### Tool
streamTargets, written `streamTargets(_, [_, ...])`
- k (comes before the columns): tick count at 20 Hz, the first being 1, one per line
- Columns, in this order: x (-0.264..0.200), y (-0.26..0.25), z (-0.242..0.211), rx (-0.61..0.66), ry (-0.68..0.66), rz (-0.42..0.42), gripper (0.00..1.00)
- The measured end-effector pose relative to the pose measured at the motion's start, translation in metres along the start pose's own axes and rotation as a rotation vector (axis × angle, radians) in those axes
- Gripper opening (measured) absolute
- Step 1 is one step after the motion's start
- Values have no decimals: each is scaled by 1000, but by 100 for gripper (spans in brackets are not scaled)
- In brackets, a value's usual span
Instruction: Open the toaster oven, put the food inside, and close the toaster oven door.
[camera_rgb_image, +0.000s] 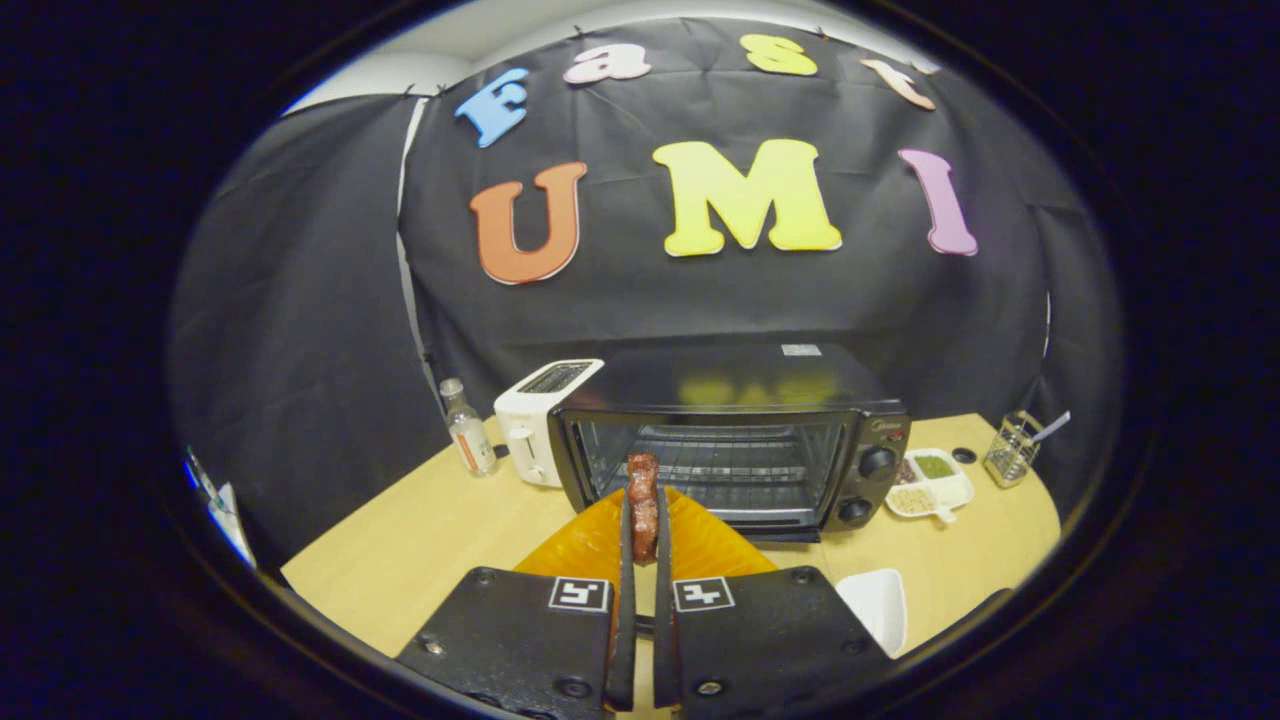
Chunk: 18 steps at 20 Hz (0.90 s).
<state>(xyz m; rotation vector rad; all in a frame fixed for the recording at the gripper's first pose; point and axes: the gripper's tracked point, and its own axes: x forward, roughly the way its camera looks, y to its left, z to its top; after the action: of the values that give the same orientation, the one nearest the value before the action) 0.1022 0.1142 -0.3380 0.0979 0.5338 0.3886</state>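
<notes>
Claw: my two fingers pinch a reddish-brown piece of meat, upright between the tips | below: orange plate | just beyond: toaster oven, interior rack visible | left: white toaster, bottle

Square tag markers, seemingly screwed plates.

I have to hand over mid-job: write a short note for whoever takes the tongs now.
Tongs: shut on the reddish-brown food piece, held upright above the orange plate.
Toaster oven: just beyond the food on the wooden table; its glass door looks open, the wire rack in plain view.
Done: food picked up; door apparently opened.
Left: set the food on the rack, release, close the door.
</notes>
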Motion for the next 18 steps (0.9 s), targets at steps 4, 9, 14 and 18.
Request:
streamTargets(4, [34,-10,-6,329,27,56,10])
streamTargets(9, [91,-51,-4,730,8,67,10])
streamTargets(14, [146,-81,-9,963,-64,78,10])
streamTargets(18, [168,-90,-18,985,-79,74,11])
